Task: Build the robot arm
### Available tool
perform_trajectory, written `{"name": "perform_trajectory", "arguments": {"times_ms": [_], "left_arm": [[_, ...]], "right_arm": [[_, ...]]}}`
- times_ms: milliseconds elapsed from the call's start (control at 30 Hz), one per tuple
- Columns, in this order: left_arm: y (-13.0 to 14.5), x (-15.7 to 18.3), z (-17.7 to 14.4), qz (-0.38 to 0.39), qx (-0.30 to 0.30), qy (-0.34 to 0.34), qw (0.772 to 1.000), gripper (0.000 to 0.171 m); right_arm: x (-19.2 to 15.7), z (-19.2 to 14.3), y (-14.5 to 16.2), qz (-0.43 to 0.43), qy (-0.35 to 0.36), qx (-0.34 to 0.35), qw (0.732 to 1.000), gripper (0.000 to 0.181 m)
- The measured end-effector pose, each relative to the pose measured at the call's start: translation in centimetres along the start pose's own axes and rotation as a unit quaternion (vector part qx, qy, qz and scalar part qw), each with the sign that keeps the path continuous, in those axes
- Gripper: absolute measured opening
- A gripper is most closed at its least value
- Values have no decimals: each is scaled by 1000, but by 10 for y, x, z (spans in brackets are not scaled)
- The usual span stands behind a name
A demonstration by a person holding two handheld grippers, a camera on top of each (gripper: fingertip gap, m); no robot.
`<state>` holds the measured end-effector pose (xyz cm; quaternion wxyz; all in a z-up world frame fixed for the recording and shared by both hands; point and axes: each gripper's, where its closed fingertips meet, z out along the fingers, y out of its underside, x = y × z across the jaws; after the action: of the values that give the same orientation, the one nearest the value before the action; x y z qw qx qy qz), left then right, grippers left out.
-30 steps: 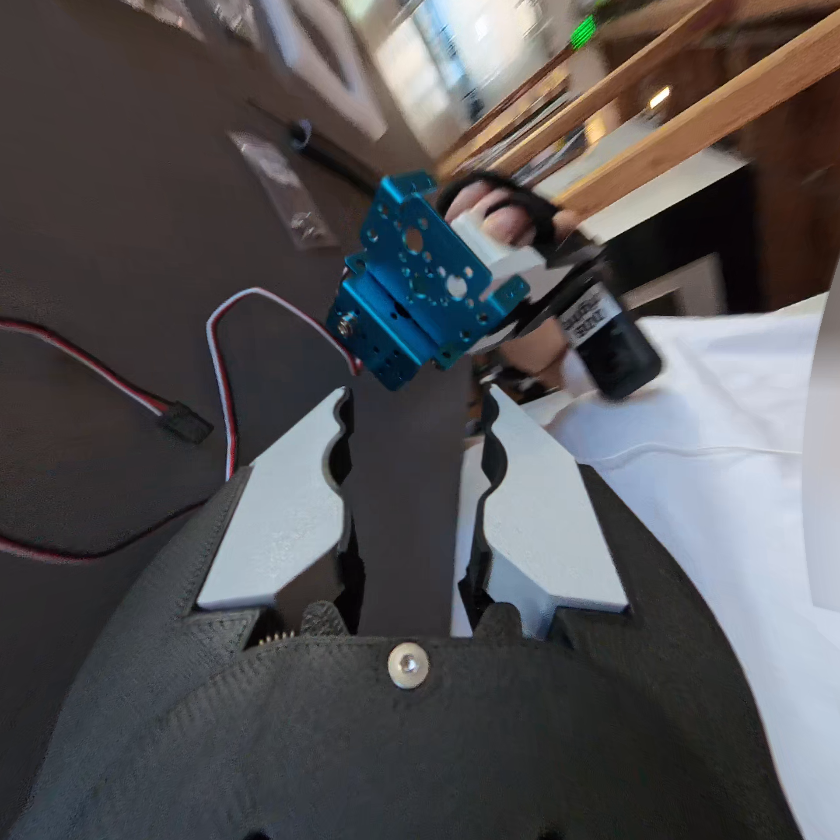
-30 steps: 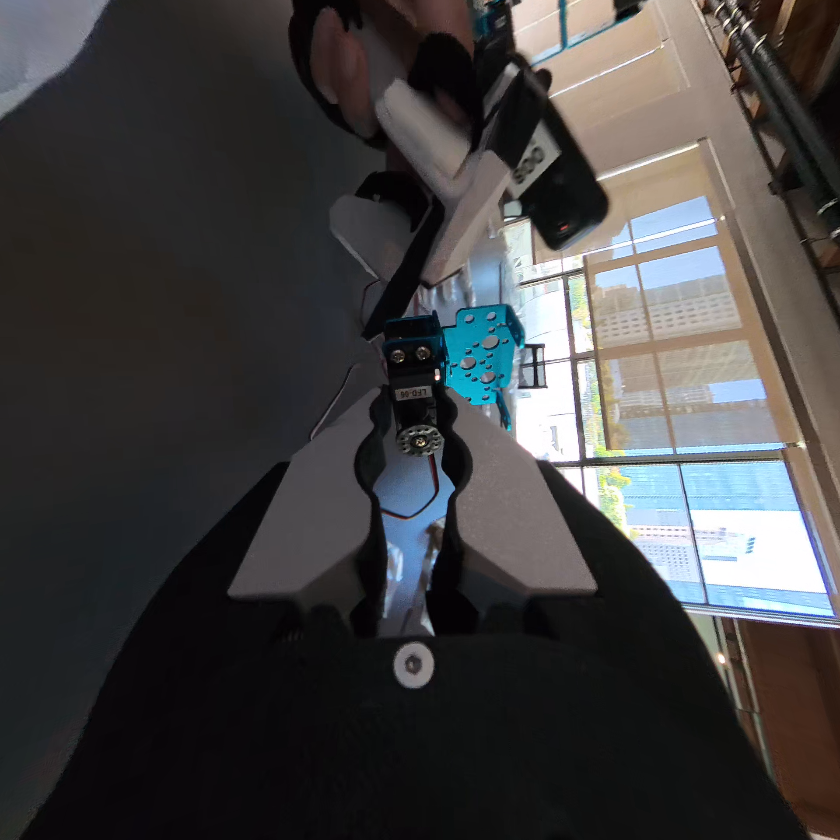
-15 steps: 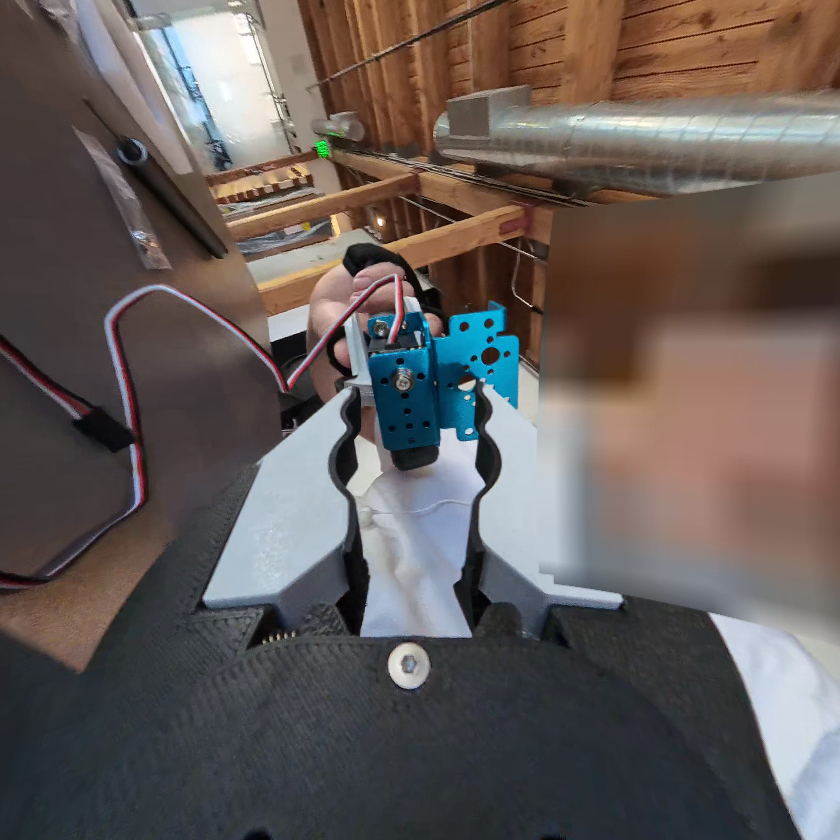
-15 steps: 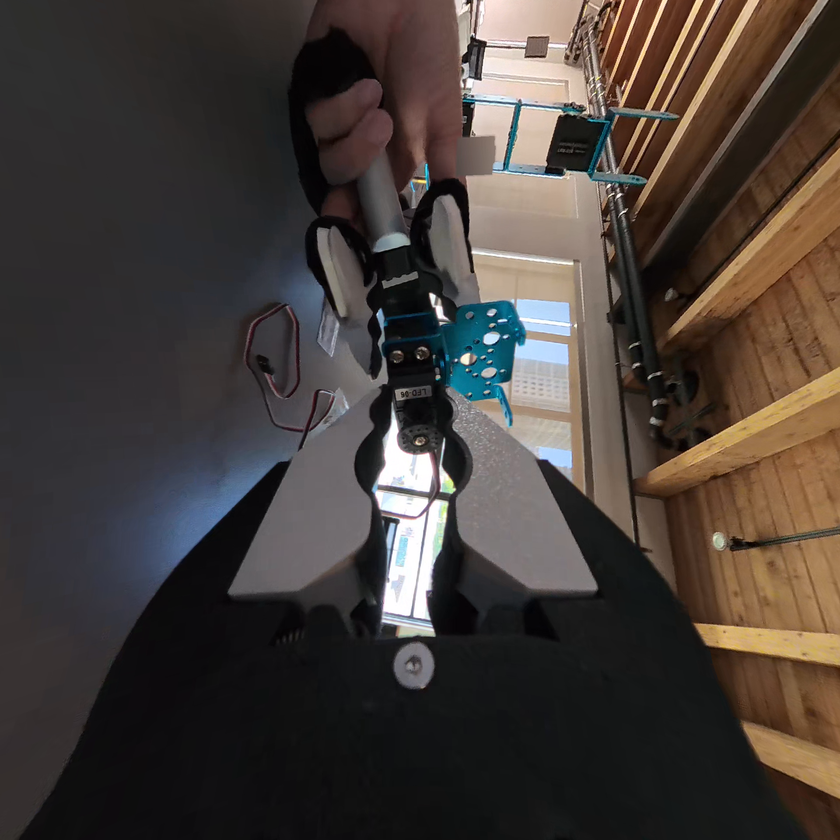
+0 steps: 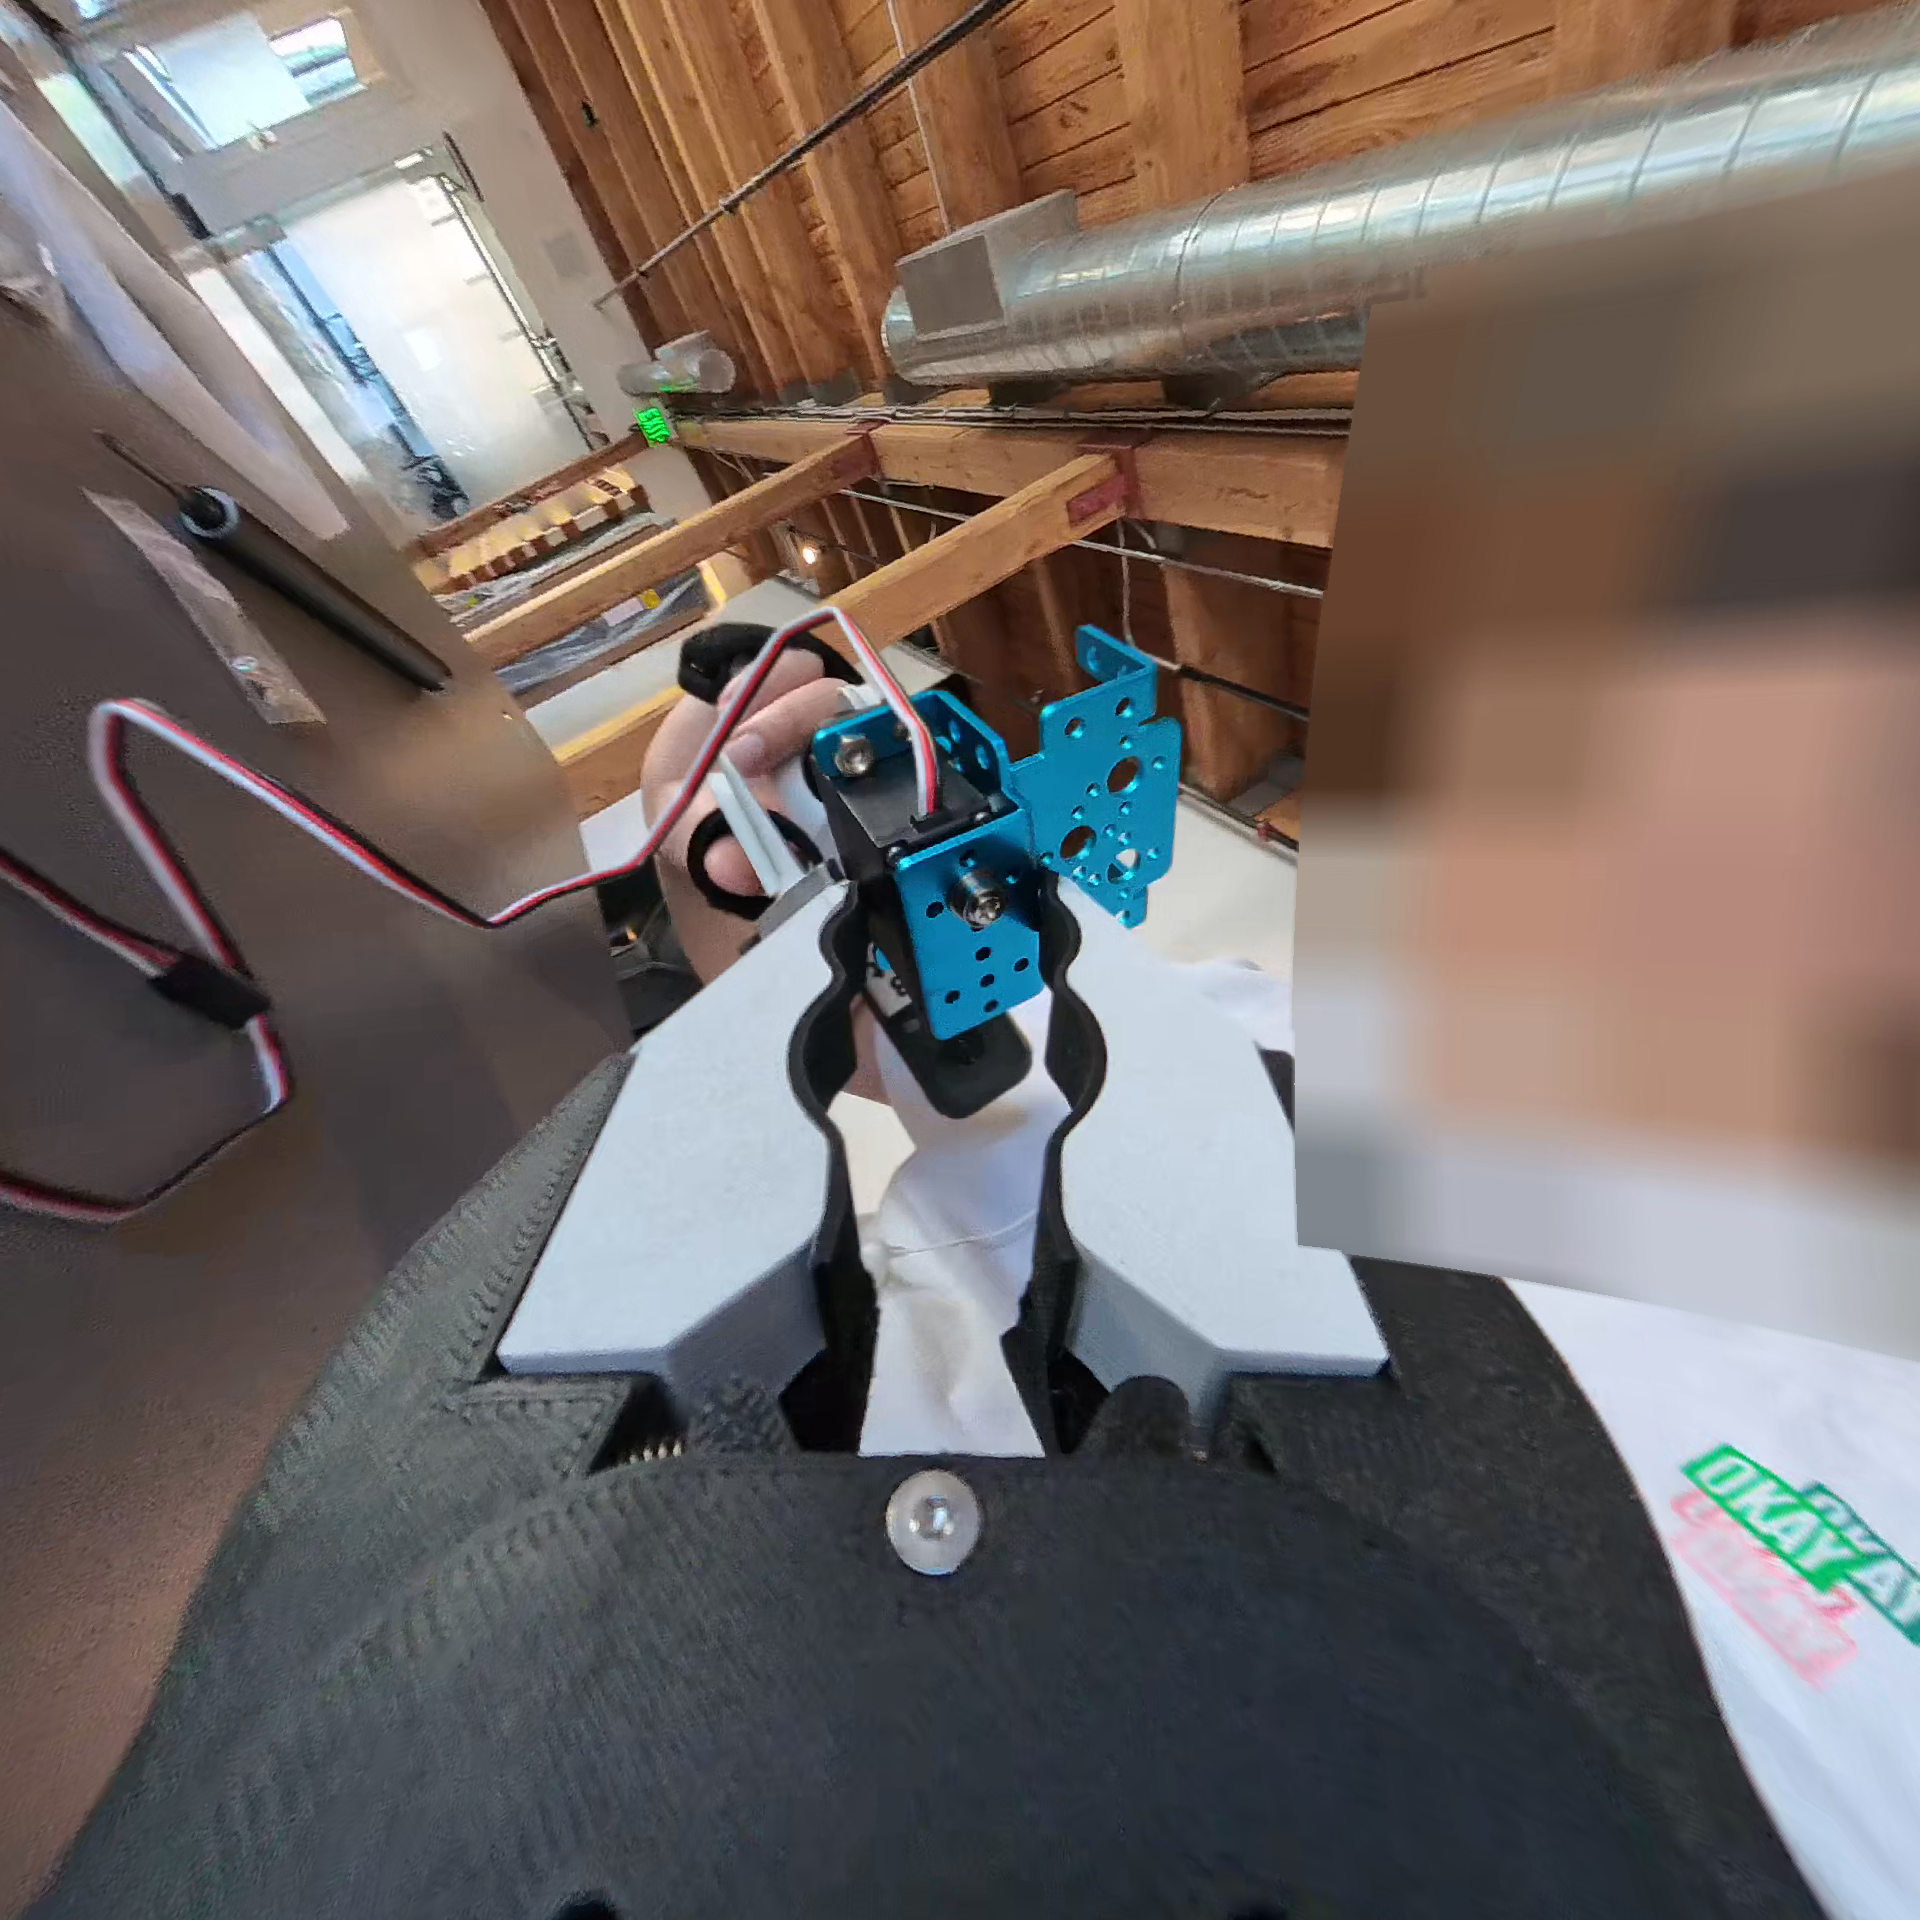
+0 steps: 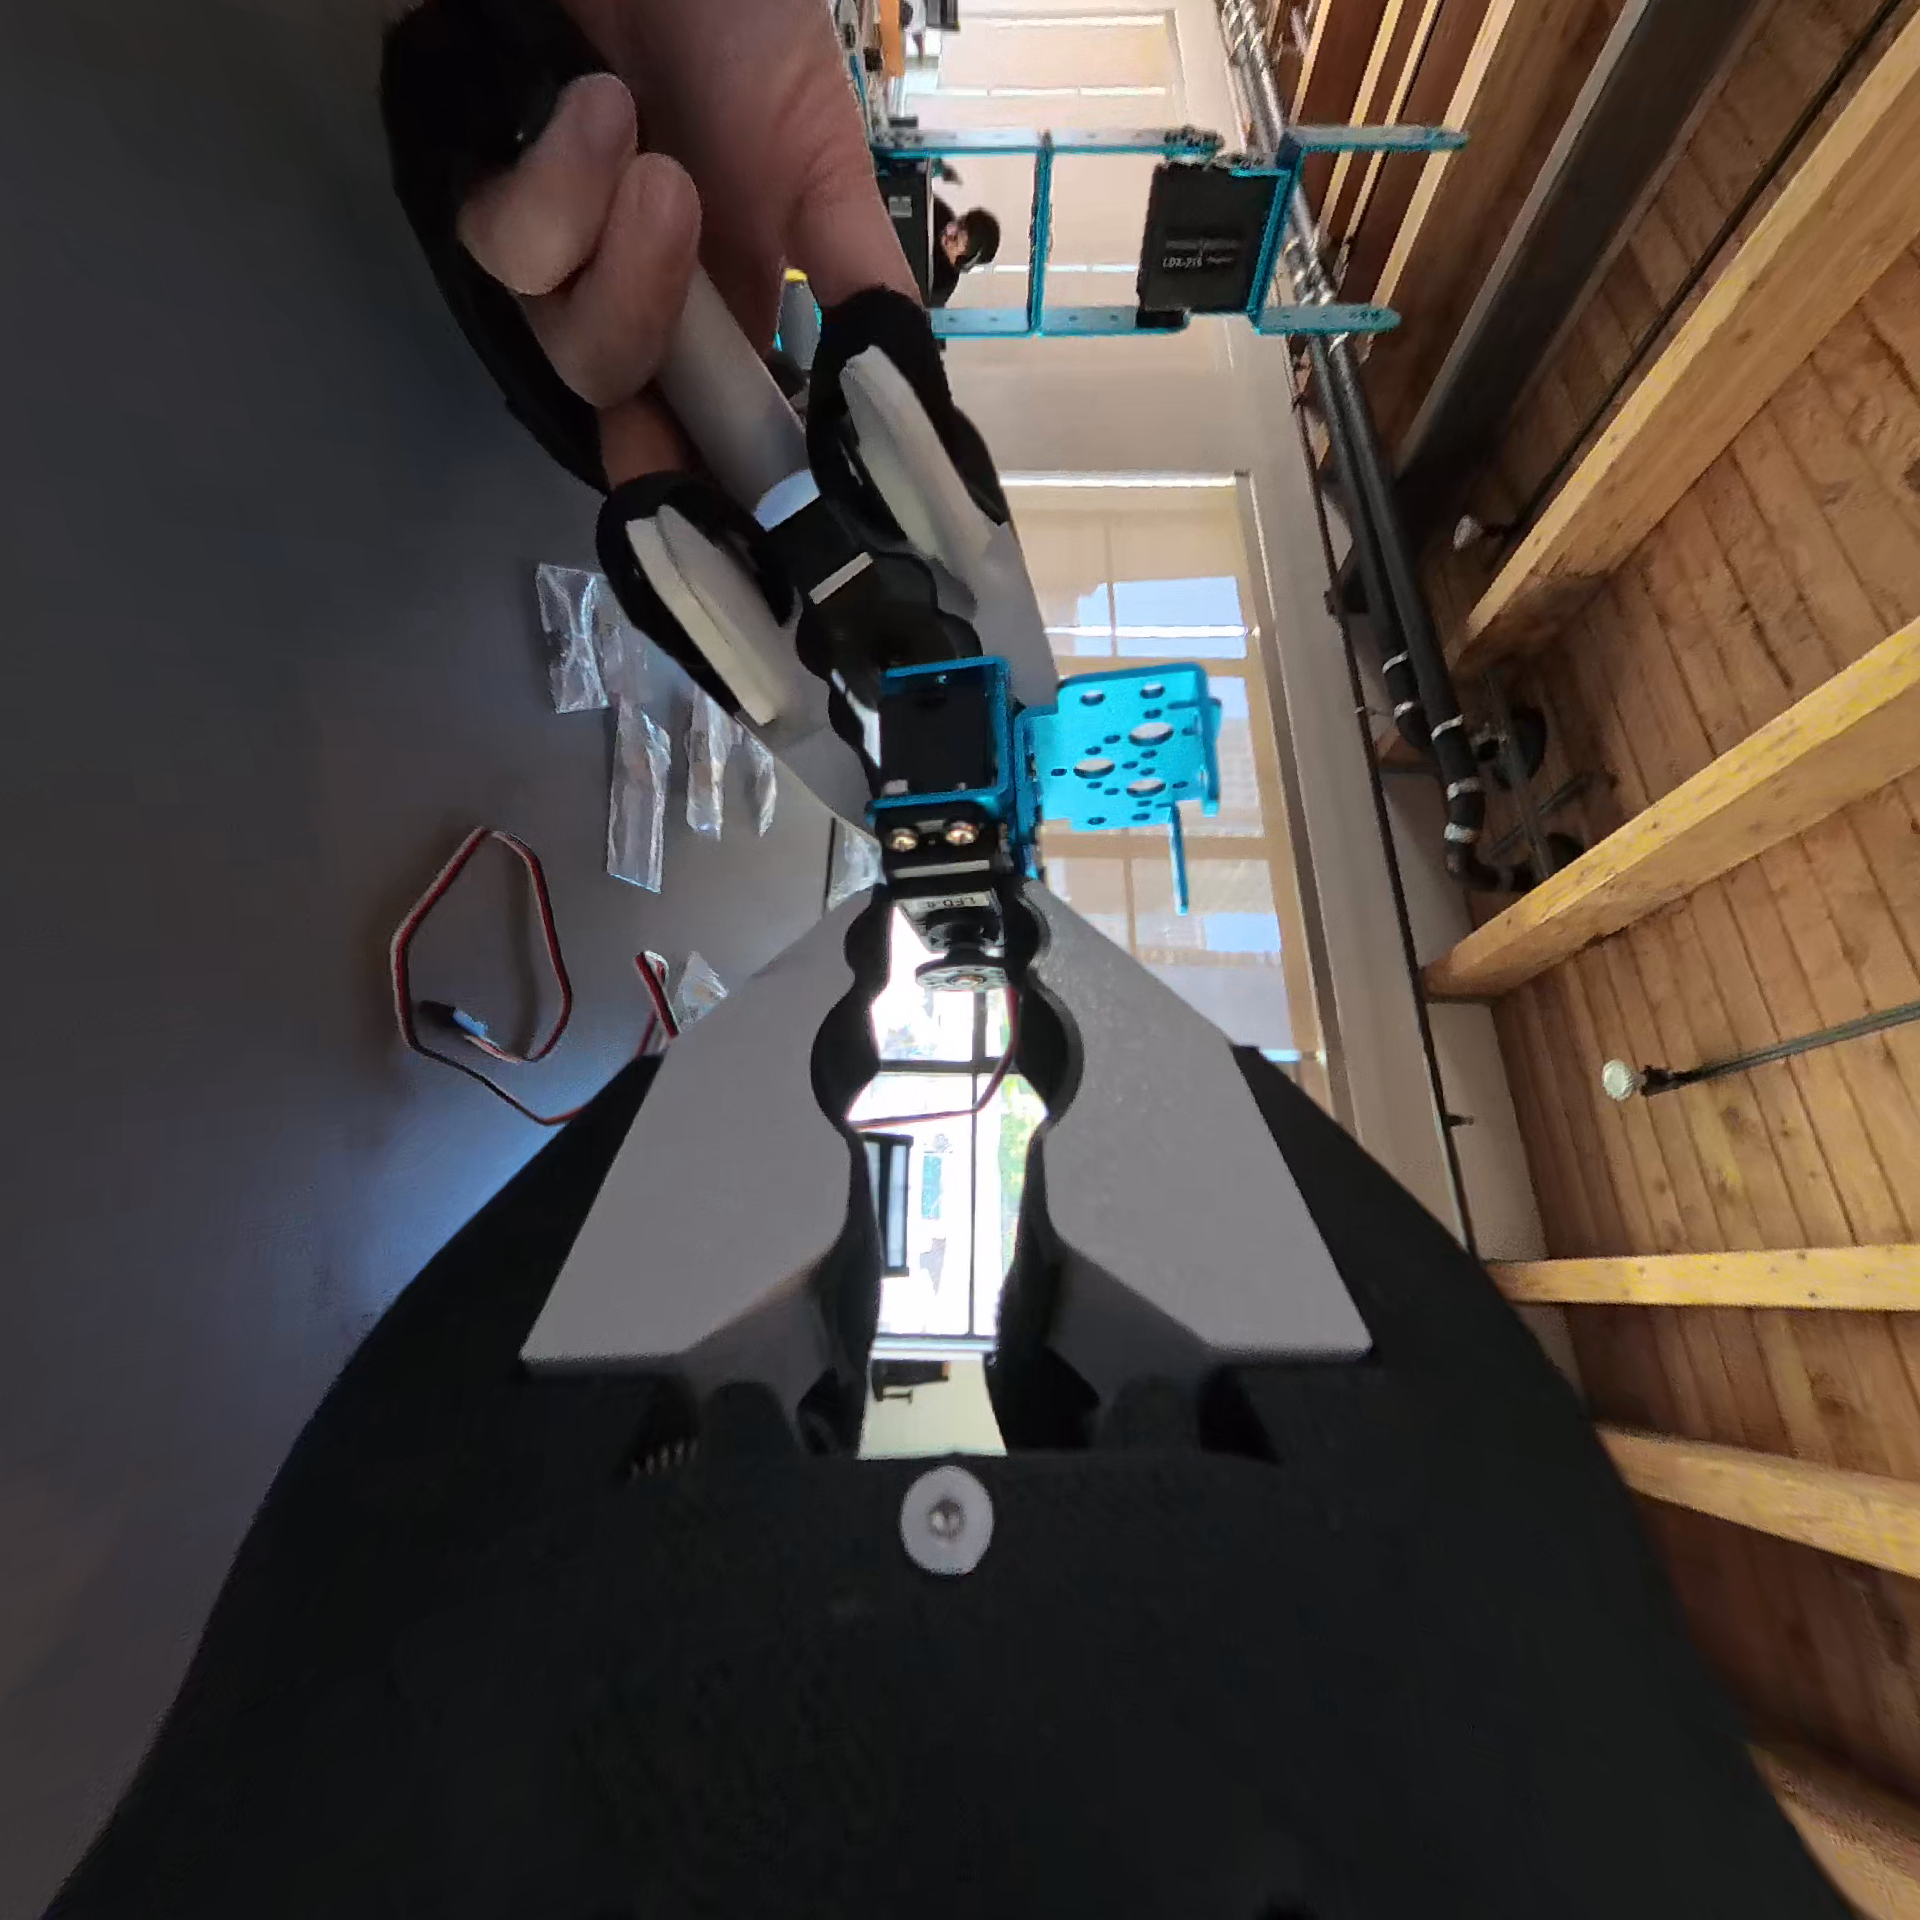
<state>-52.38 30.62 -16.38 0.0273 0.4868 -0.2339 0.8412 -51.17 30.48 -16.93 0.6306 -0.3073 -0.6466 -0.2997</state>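
Exposed timber ceiling joists and heavy wood beams overhead. Spiral-seam silver air duct runs beneath them, thin conduit alongside. Green lit sign near bright glazed corridor. Opposite view: tall windows with pale roller shades, daylight flooding in; black pipes along plank ceiling. Dark matte counter fills left side of both views.

two grippers are seen, the left gripper and the right gripper. one black servo in one blue bracket is counted, with one striped cable. about five clear plastic bags are counted on one dark table.
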Motion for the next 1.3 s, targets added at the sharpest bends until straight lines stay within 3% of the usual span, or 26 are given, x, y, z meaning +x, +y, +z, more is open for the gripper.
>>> {"name": "perform_trajectory", "arguments": {"times_ms": [33, 233, 333, 367, 400, 467, 500, 533, 567, 767, 933, 967, 1067, 1100, 1133, 1233, 1300], "left_arm": [[1, 0, -3, 5, -3, -7, 1000, 33], [2, 3, -14, 35, -13, -28, 999, 32], [3, 5, -19, 60, -14, -31, 998, 32], [3, 7, -19, 69, -15, -29, 997, 33], [4, 8, -17, 79, -16, -29, 996, 33], [5, 11, -11, 95, -17, -28, 995, 33], [5, 12, -6, 101, -17, -25, 994, 33], [5, 13, 0, 105, -15, -18, 994, 32], [5, 14, 6, 109, -13, -11, 994, 32], [8, 6, 47, 139, 7, -15, 990, 33], [9, -12, 72, 110, 35, -22, 993, 33], [7, -15, 76, 95, 48, -17, 994, 33], [9, -19, 85, 77, 74, -5, 994, 33], [11, -20, 88, 79, 75, -2, 994, 33], [14, -22, 90, 84, 75, -7, 994, 33], [18, -28, 96, 98, 75, -27, 992, 33], [19, -28, 98, 105, 79, -26, 991, 33]], "right_arm": [[-2, 2, -1, 8, -3, -7, 1000, 21], [0, -2, -3, 115, 4, -47, 992, 18], [-2, -12, 7, 278, -17, -66, 958, 14], [-3, -15, 11, 378, -31, -62, 923, 14], [-5, -17, 11, 499, -60, -47, 863, 17], [-1, -17, 6, 722, -118, 10, 681, 37], [5, -18, 7, 800, -130, 40, 584, 38], [12, -20, 7, 849, -139, 77, 504, 40], [17, -23, 10, 876, -140, 100, 450, 39], [24, -41, 19, 924, -196, 148, 293, 39], [18, -66, 31, 927, -231, 143, 257, 36], [16, -72, 36, 925, -232, 142, 264, 35], [7, -89, 53, 907, -219, 129, 337, 35], [1, -93, 60, 906, -214, 114, 347, 35], [0, -97, 64, 910, -213, 116, 337, 35], [-1, -104, 65, 924, -230, 135, 275, 34], [-10, -105, 59, 923, -251, 123, 266, 37]]}}
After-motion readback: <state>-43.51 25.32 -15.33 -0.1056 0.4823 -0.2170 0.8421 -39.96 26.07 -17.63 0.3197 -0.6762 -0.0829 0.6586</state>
